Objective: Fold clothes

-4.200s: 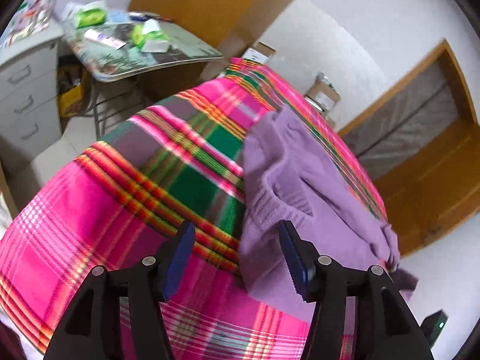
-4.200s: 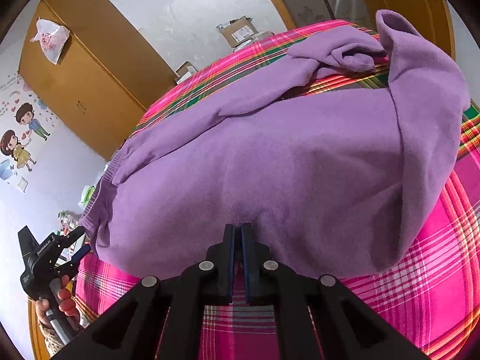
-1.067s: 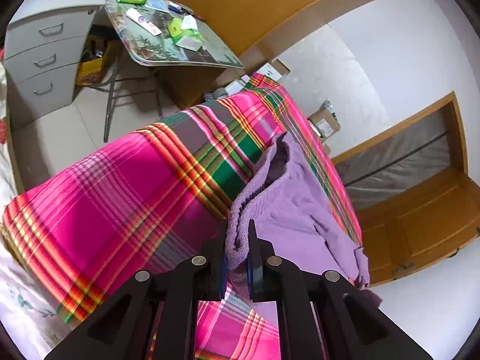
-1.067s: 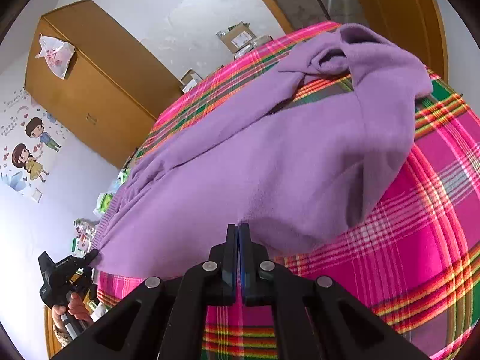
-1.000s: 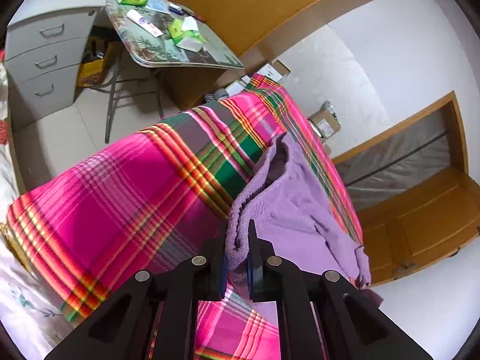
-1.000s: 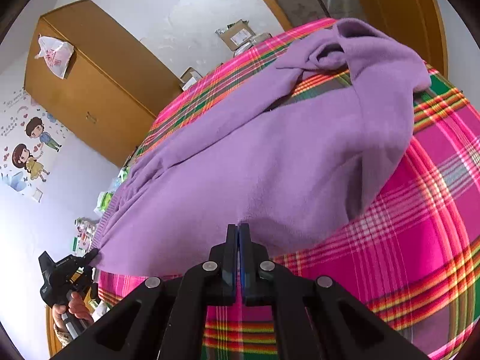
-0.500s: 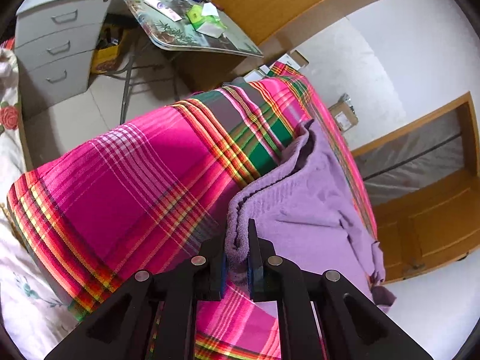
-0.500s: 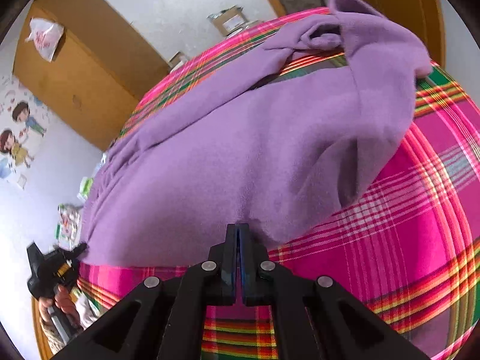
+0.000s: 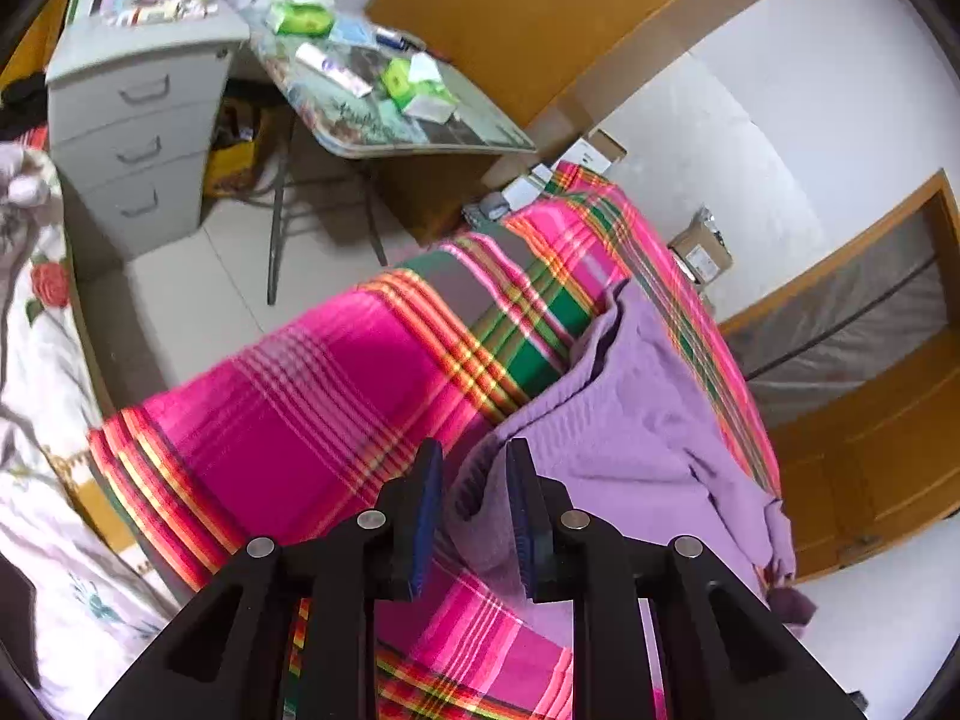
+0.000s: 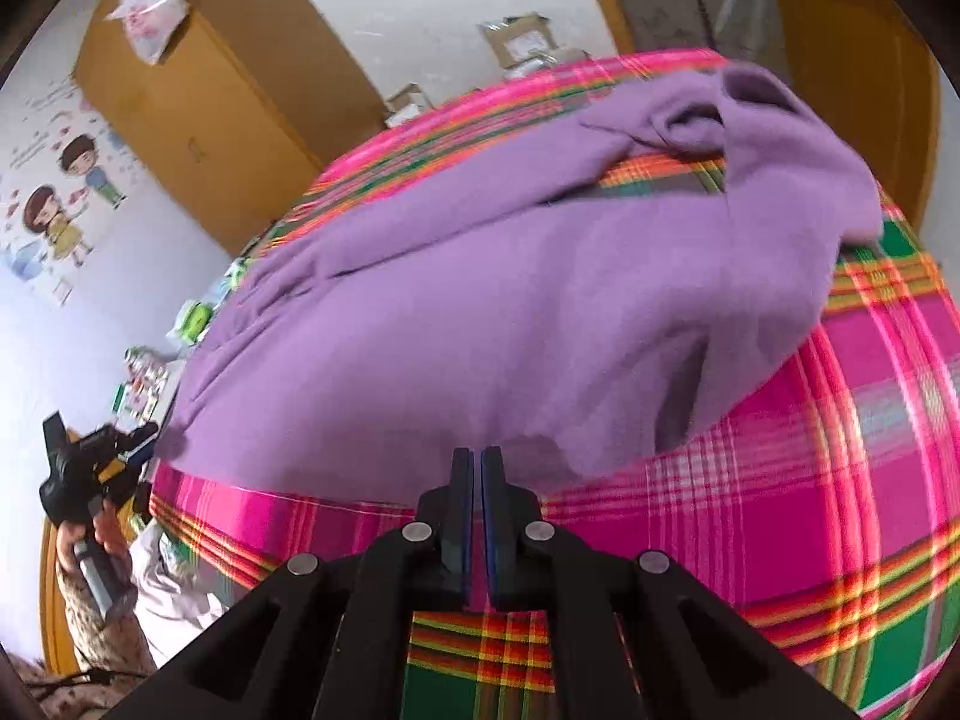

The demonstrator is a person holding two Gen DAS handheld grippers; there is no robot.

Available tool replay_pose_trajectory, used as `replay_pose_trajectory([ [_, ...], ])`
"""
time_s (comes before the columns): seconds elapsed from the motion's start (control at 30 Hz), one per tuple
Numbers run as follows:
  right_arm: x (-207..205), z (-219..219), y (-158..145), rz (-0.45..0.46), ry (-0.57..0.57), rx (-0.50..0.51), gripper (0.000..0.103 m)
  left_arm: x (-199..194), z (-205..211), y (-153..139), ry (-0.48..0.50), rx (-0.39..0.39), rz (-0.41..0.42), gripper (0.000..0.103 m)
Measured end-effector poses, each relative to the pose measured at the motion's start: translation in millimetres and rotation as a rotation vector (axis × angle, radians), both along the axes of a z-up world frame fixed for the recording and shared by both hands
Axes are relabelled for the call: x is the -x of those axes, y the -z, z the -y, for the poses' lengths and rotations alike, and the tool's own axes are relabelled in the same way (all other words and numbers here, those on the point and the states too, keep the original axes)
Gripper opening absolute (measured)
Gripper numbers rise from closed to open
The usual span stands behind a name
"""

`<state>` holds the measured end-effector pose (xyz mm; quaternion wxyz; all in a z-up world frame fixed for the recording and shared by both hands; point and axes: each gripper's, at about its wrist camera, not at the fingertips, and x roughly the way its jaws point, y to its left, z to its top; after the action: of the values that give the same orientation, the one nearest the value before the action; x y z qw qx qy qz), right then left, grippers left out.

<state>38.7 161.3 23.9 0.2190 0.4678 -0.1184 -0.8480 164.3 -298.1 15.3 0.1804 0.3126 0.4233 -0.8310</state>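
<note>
A purple sweater (image 10: 510, 312) lies spread on a pink plaid blanket (image 10: 840, 480). In the left wrist view the sweater (image 9: 636, 420) lies to the right, and its ribbed hem corner droops just past my left gripper (image 9: 471, 480), whose jaws stand apart. My right gripper (image 10: 475, 462) is shut at the sweater's near edge; the fabric lies just past its tips and I cannot tell whether any is pinched. The left gripper (image 10: 138, 438) also shows at the far left of the right wrist view, at the sweater's corner.
A folding table (image 9: 384, 114) with small items and a grey drawer unit (image 9: 138, 120) stand beyond the bed. A wooden wardrobe (image 10: 192, 120) is against the wall. A floral quilt (image 9: 36, 420) lies at the left edge. Cardboard boxes (image 10: 522, 39) sit on the floor.
My left gripper has opened and let go of the sweater's hem, which has dropped onto the blanket. The right gripper has drawn back towards the sweater's near edge.
</note>
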Motion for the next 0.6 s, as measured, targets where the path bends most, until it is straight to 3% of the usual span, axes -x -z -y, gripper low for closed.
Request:
replay_pose_trajectory([
  [0.17,14.5,12.0,-33.3,-0.099,-0.068,-0.042,0.004,12.3,-2.3,-24.7,0.031,0.058,-0.026,0.022],
  [0.23,25.5,25.6,-47.1,-0.155,-0.111,-0.077,0.004,21.9,-3.8,-36.1,0.054,0.085,-0.036,0.034],
  [0.33,42.9,46.3,-66.5,-0.233,-0.174,-0.127,0.005,42.0,-7.4,-53.2,0.104,0.135,-0.041,0.035],
  [0.6,114.9,112.6,-85.6,-0.262,-0.297,-0.186,0.009,124.4,-12.2,-84.4,0.291,0.243,0.003,0.041],
])
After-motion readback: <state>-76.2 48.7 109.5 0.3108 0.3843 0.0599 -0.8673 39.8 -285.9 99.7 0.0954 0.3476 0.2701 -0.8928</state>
